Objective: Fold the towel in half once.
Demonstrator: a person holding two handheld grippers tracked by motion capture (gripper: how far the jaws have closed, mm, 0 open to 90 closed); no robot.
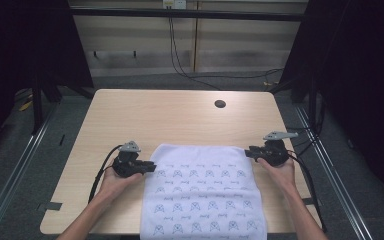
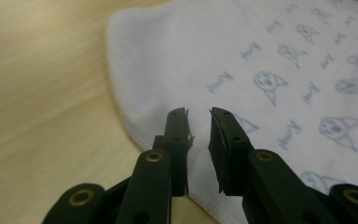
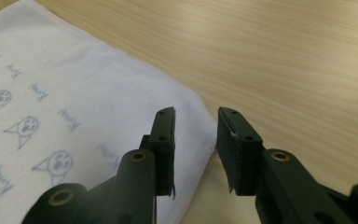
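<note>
A white towel (image 1: pixel 200 195) printed with small blue cat faces lies flat on the near half of the wooden table (image 1: pixel 180 115), and its front end hangs over the near edge. My left gripper (image 1: pixel 152 167) lies at the towel's far left corner. In the left gripper view its jaws (image 2: pixel 198 114) stand a narrow gap apart just above the towel (image 2: pixel 270 60), gripping nothing. My right gripper (image 1: pixel 247 152) is at the far right corner. In the right gripper view its jaws (image 3: pixel 196 114) are parted over the corner of the towel (image 3: pixel 74 93), with the cloth not pinched.
A round cable hole (image 1: pixel 220 104) sits in the far right part of the table. Bare wood stretches beyond the towel and on both sides of it. Black cables trail from each gripper toward the table's near edge. Dark frames and curtains stand at both sides.
</note>
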